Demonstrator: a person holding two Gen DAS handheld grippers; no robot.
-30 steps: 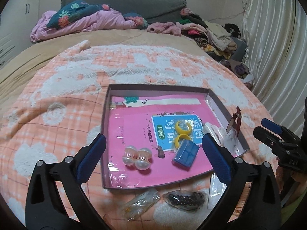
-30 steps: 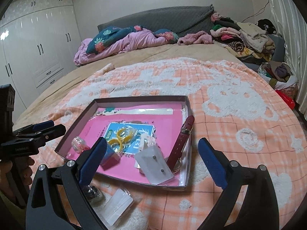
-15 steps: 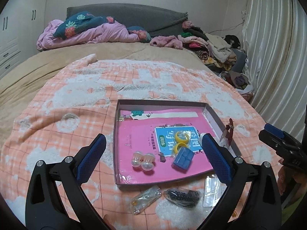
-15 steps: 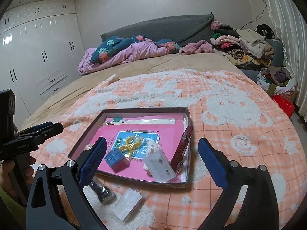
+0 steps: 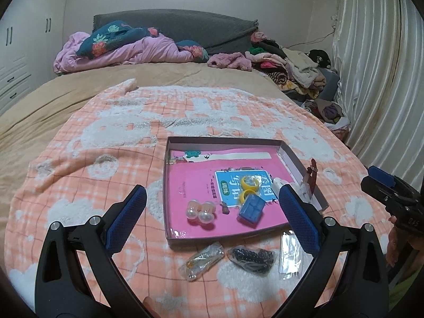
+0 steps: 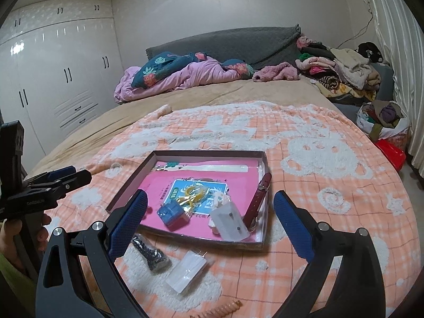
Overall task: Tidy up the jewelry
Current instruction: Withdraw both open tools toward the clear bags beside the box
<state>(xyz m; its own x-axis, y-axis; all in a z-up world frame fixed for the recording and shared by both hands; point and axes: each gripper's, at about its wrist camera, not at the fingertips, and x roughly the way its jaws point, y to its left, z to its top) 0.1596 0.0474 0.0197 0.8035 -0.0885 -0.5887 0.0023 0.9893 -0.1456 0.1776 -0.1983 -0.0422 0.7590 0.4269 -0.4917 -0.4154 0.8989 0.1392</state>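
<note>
I hold both claws, left claw (image 5: 212, 217) and right claw (image 6: 210, 221), spread wide and empty above the tray (image 5: 169, 182). Three bags of jewelry (image 5: 250, 258) lie just before the tray on the bed; next I must lower onto one.

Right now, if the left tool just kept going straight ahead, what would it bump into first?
Probably the shallow box on the blanket, near the blue case and pearl pieces. The left tool is open and points down there; depth is hard to judge.

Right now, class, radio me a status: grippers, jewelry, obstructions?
Left gripper and right gripper open, empty, above blanket. Three bagged pieces, including bead bag, outside tray. Nothing blocking.
</note>
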